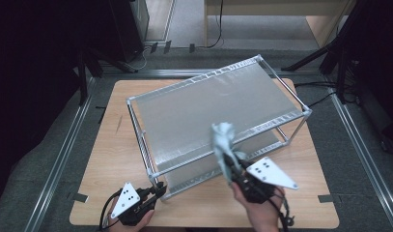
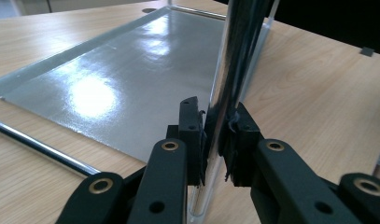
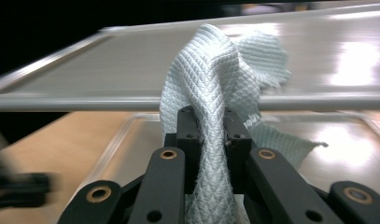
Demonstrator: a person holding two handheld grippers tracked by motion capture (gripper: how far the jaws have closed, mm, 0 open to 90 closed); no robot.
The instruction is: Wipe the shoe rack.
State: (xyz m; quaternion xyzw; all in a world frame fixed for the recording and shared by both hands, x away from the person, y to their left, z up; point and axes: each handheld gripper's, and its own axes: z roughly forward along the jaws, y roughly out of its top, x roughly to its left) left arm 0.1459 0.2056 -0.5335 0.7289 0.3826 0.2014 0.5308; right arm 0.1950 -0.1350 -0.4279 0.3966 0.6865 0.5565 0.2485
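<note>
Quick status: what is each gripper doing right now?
Left gripper: shut on the rack's corner post.
Right gripper: shut on the cloth, held up by the rack's top shelf.

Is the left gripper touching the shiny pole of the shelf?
Touching. The left gripper view shows the left gripper with both jaws pressed against the shiny pole of the shelf, no gap on either side.
</note>
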